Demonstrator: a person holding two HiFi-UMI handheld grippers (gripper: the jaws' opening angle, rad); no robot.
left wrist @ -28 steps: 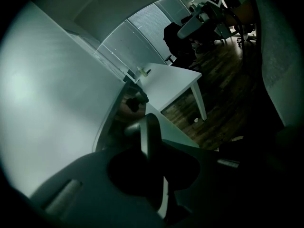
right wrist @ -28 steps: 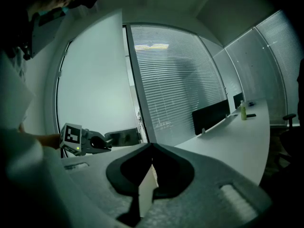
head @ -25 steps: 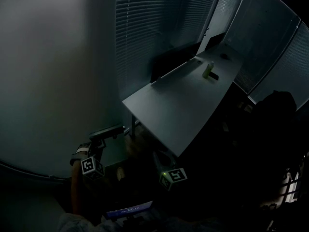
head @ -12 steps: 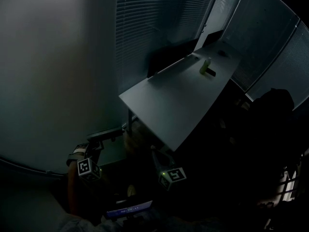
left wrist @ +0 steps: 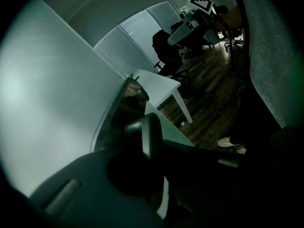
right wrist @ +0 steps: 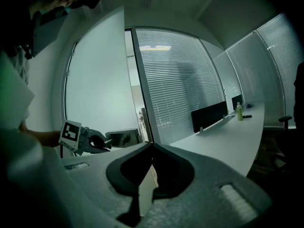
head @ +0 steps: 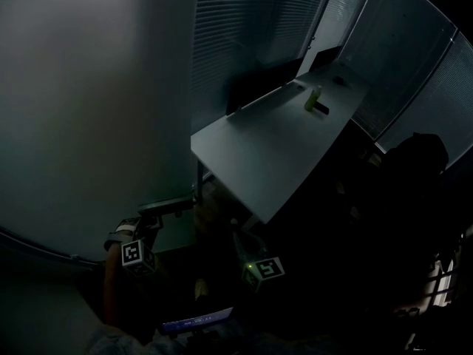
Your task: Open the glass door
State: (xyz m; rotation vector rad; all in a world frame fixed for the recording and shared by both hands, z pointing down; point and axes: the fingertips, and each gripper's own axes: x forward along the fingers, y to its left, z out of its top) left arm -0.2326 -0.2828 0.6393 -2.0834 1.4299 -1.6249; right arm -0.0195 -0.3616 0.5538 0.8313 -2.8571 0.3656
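Note:
The frosted glass door (head: pixel 89 124) fills the left of the head view. A dark handle (head: pixel 174 205) sticks out near its lower edge. My left gripper (head: pixel 157 213) is shut on that handle, and its marker cube hangs below. In the left gripper view the handle (left wrist: pixel 146 133) sits right at the jaws, next to the door pane (left wrist: pixel 47 103). The right gripper view shows the left gripper (right wrist: pixel 102 142) clamped on the handle (right wrist: pixel 124 137). My right gripper (head: pixel 242 246) hovers apart from the door, over the dark floor, its tips (right wrist: pixel 152 148) touching and holding nothing.
A white desk (head: pixel 273 146) stands close behind the door's edge, with a small bottle (head: pixel 313 98) and a dark screen panel (head: pixel 259 87) on it. Blinds (head: pixel 244 35) cover the glass walls. A dark office chair (head: pixel 421 168) is at the right. A person's shoe (left wrist: pixel 230 142) rests on the wooden floor.
The door's free edge has shifted right across the blinds in the head view. The left gripper stays on the handle and both grippers have drifted slightly.

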